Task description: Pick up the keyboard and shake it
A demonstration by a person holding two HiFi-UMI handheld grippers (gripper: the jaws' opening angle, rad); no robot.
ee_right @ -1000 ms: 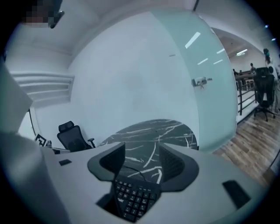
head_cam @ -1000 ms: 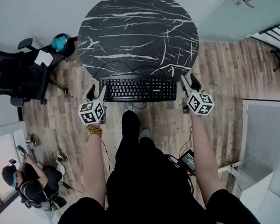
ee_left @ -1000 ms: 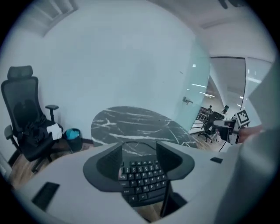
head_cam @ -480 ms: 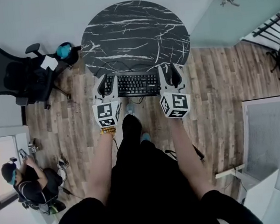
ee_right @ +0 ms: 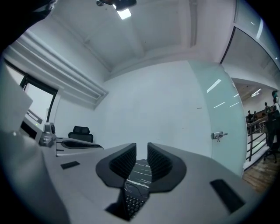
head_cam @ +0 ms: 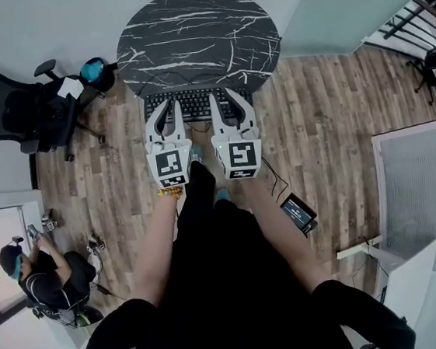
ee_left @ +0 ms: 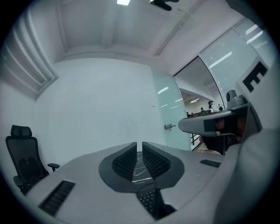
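Note:
A black keyboard lies at the near edge of a round black marble table. My left gripper and right gripper reach side by side over the keyboard's middle. In the left gripper view the left gripper is closing, only a thin slit left, nothing between the pads; the keyboard shows below them. In the right gripper view the right gripper is closing with a wider gap that frames the marble top, and its keyboard sits lower down. Neither grips anything.
A black office chair and a teal object stand left of the table. A person sits on the wood floor at lower left. A small device with cables lies on the floor at right. A railing is upper right.
Both grippers have swung in from the keyboard's two ends toward its middle and now stand close together. Their jaws have narrowed from wide to nearly closed.

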